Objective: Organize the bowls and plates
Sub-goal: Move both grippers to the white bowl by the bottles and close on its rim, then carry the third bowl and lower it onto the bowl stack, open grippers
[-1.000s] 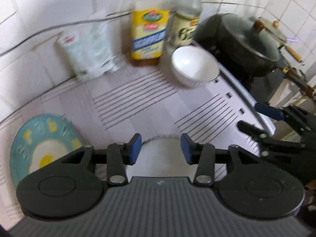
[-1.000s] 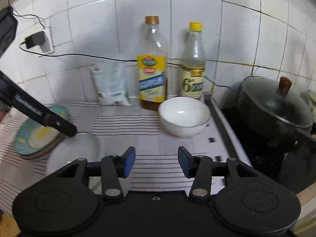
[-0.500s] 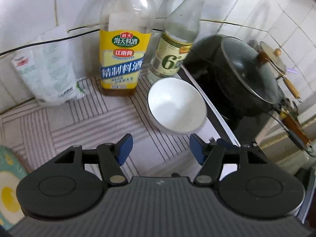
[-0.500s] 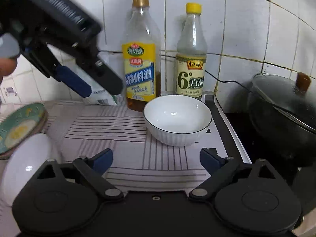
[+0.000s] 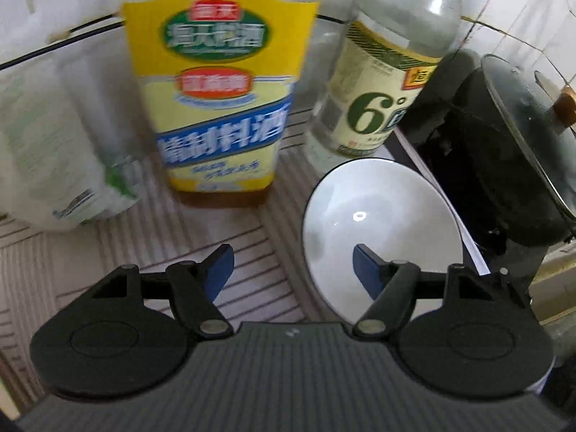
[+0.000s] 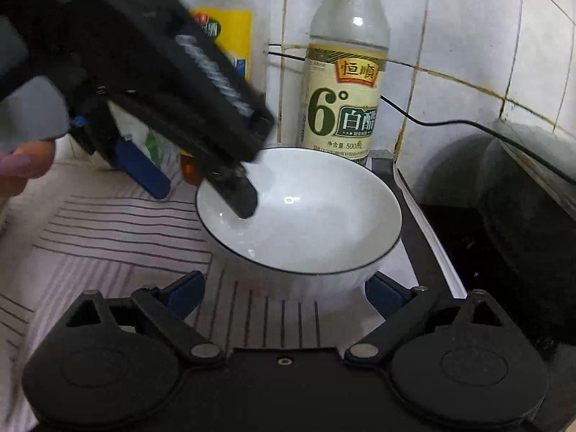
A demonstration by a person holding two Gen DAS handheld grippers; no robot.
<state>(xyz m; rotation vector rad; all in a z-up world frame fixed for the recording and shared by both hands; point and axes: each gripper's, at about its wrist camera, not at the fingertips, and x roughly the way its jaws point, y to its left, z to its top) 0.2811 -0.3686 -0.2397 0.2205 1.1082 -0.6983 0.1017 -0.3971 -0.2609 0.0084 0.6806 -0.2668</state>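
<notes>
i see the white bowl [image 6: 306, 216] on the striped mat [image 6: 108, 237], in front of the vinegar bottle [image 6: 345, 86]. my left gripper [image 5: 293, 264] has just been opening and straddles the bowl's left rim without gripping, one finger [image 6: 237, 194] inside. my right gripper [image 6: 284, 289] has just spread wide; the bowl sits just ahead, untouched

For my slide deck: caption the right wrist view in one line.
Open right gripper approaches a white bowl on the striped mat, while the left gripper straddles the bowl's rim beside the vinegar bottle.
</notes>
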